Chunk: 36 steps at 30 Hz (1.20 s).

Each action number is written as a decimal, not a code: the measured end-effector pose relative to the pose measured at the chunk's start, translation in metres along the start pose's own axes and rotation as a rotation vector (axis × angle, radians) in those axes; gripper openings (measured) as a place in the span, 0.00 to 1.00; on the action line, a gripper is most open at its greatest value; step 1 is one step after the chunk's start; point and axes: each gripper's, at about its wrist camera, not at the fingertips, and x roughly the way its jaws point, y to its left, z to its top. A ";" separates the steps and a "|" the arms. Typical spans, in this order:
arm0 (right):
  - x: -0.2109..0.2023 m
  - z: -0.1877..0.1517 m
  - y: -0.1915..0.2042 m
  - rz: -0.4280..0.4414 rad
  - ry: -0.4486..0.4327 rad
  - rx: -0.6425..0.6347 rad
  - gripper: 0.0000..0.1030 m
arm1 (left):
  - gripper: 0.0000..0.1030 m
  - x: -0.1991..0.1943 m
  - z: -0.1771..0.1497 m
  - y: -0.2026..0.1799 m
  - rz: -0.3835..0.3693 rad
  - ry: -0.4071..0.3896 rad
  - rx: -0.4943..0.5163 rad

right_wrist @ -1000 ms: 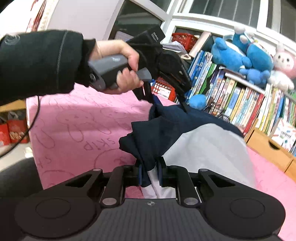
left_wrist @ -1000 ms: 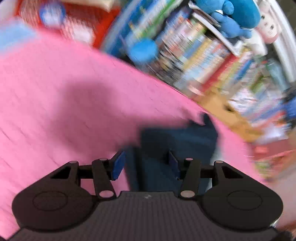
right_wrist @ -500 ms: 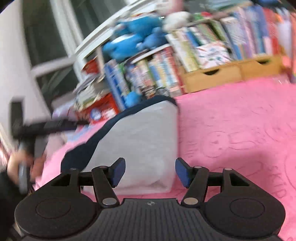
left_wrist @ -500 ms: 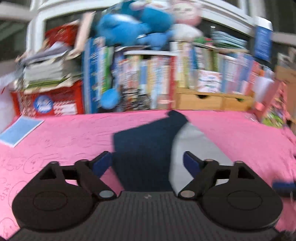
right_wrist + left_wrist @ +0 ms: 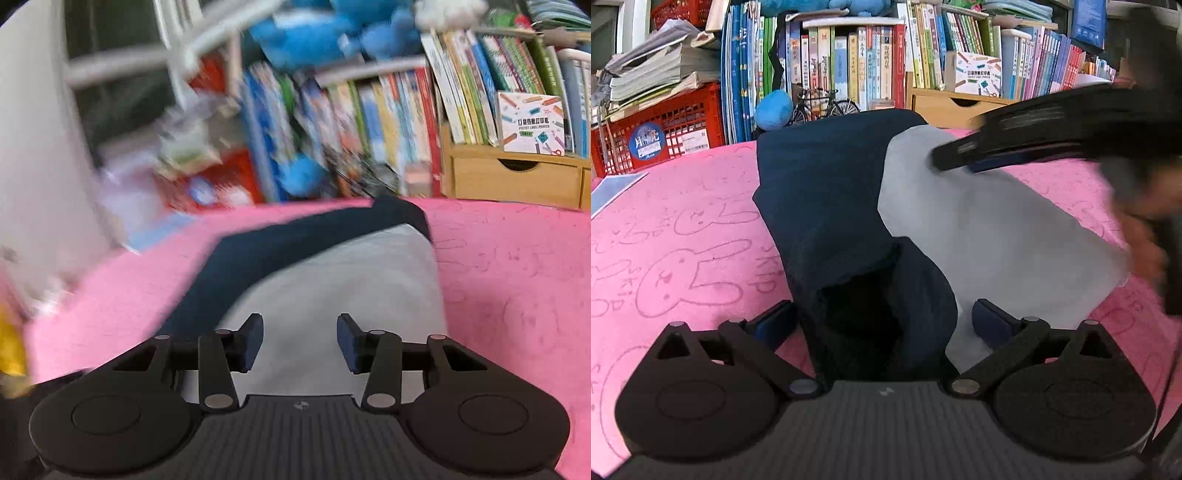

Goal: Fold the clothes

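A navy and grey garment (image 5: 827, 192) lies folded lengthwise on the pink blanket (image 5: 683, 229). Its navy sleeve end (image 5: 886, 295) rests between the pads of my left gripper (image 5: 882, 321), whose jaws are opening wide and not touching it. In the same view my right gripper (image 5: 960, 158), blurred, hovers over the grey panel (image 5: 979, 236), with a hand (image 5: 1141, 236) behind it. In the right wrist view, the right gripper (image 5: 300, 343) is above the grey panel (image 5: 332, 280), its jaws closing with no cloth pinched between them.
Rows of books (image 5: 871, 66) line the far edge of the blanket. With them are a red crate (image 5: 661, 129), a wooden drawer box (image 5: 953, 107), a blue plush ball (image 5: 774, 110) and a toy bicycle (image 5: 827, 107). A blue sheet (image 5: 613, 188) lies at left.
The right gripper let go of the navy cloth and both grippers pulled back. The garment dropped flat onto the blanket. The left jaws spread wider.
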 end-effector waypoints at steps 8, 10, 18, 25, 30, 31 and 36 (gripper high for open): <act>0.073 0.048 -0.041 -0.169 0.095 0.052 0.00 | 1.00 -0.006 -0.009 0.003 -0.015 -0.026 0.005; 0.085 0.056 -0.036 -0.208 0.102 -0.007 0.00 | 1.00 -0.008 -0.010 0.004 -0.017 -0.030 0.005; 0.126 0.082 -0.046 -0.209 0.131 -0.092 0.01 | 1.00 -0.010 -0.013 0.004 -0.029 -0.036 0.002; 0.063 0.076 -0.074 -0.076 0.042 0.058 0.75 | 1.00 -0.011 -0.014 0.001 -0.026 -0.035 0.007; -0.042 0.029 -0.070 -0.047 -0.057 -0.067 0.75 | 1.00 -0.011 -0.014 0.001 -0.027 -0.039 0.004; -0.061 0.016 -0.068 -0.051 -0.065 -0.095 0.75 | 1.00 -0.011 -0.015 0.001 -0.031 -0.043 -0.001; -0.139 -0.064 -0.053 -0.049 -0.104 -0.239 0.85 | 1.00 -0.017 -0.016 -0.005 0.022 -0.035 -0.030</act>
